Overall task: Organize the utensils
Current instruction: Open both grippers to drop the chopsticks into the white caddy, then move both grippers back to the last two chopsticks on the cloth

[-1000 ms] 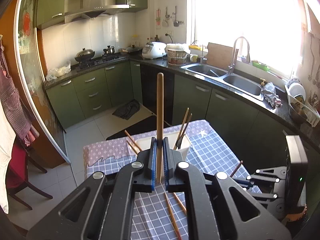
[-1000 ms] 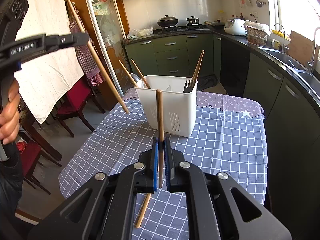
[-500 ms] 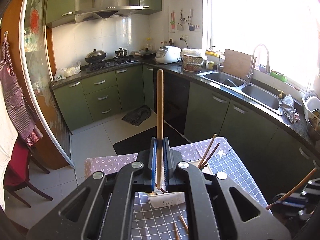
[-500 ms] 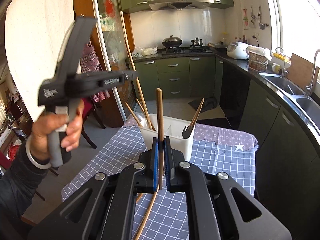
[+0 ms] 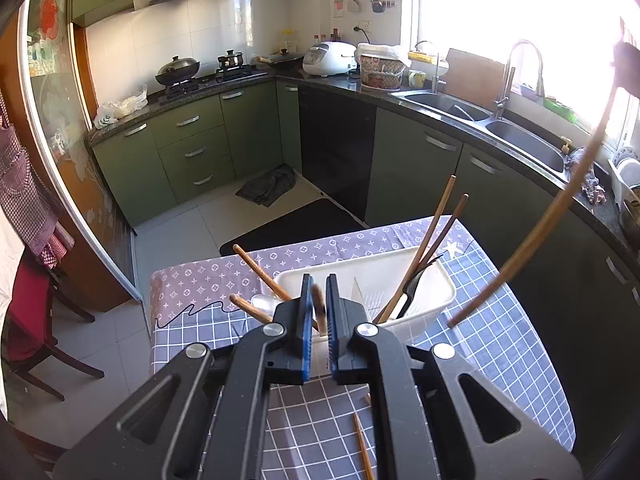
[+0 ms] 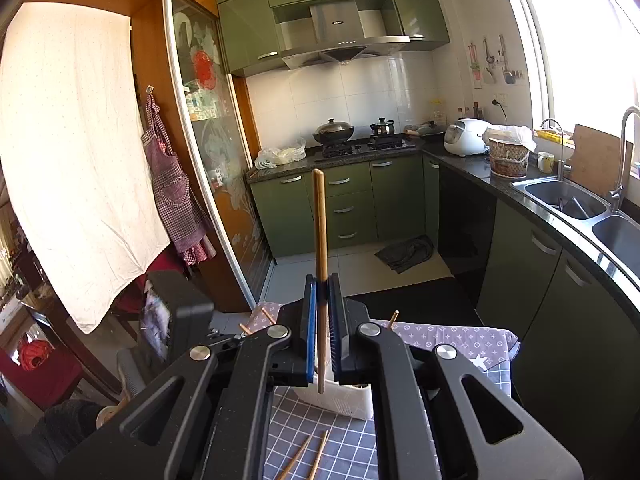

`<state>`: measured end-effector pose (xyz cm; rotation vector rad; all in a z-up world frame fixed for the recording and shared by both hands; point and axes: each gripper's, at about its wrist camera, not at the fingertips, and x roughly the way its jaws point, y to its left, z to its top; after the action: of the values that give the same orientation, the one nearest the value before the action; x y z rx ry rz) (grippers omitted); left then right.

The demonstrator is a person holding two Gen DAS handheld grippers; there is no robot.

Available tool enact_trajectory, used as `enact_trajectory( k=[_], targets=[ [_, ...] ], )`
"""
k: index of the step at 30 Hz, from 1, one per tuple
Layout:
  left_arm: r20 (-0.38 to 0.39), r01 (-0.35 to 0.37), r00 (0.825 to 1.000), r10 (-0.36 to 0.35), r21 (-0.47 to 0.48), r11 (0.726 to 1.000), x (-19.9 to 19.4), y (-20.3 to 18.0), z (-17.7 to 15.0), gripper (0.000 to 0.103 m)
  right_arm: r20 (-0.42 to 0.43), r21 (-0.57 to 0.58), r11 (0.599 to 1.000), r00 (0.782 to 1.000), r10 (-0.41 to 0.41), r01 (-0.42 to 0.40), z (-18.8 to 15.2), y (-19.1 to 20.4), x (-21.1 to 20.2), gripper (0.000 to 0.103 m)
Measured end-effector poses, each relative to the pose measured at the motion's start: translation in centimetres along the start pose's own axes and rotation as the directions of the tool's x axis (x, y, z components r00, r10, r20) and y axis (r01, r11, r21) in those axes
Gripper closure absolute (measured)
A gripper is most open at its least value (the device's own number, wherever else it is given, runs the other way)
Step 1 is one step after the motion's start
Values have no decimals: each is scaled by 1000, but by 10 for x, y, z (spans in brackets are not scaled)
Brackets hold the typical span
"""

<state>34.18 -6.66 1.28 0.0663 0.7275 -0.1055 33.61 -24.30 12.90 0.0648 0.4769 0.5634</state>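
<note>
Left gripper point(image 5: 317, 312): jaws slightly parted around a blurred chopstick end point(image 5: 318, 300), apparently let go, directly over the white holder point(image 5: 440, 292).
Right gripper point(image 6: 321, 332): clamped on an upright chopstick point(image 6: 319, 232), long axis vertical, the white holder just below and ahead.
Nearer arm: left.
Table point(image 5: 500, 344): loose chopsticks point(image 6: 308, 452) lying short of the holder.
In holder: several chopsticks point(image 5: 434, 220) leaning.

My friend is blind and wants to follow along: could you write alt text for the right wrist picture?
A black hand-held tool grips a wooden chopstick upright between its blue pads, above a white utensil holder on a checked tablecloth. Two loose chopsticks lie on the cloth below. Behind is a green kitchen with a stove, sink and bright window.
</note>
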Motion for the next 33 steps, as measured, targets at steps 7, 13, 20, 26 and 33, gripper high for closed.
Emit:
enact_trajectory(
  k=[7, 13, 20, 26, 33],
  targets=[
    [29, 29, 999, -30, 6, 1000, -32, 2, -5, 95, -37, 33, 997, 997, -64, 65, 2, -20, 53, 96],
    [6, 53, 999, -54, 37, 998, -50, -4, -23, 90, -118, 39, 995, 989, -89, 94, -22, -32, 99, 96],
    [-54, 67, 996, -66, 27, 997, -54, -5, -42, 90, -181, 36, 996, 981, -77, 85, -49, -34, 131, 93],
    [-116, 70, 991, -67, 22, 997, -50, -10, -65, 90, -151, 18, 998, 986, -64, 68, -59, -22, 96, 92],
    [-297, 113, 948, -111, -11, 994, -10, -24, -105, 90, -211, -9, 999, 976, -49, 48, -116, -7, 48, 86]
  ],
)
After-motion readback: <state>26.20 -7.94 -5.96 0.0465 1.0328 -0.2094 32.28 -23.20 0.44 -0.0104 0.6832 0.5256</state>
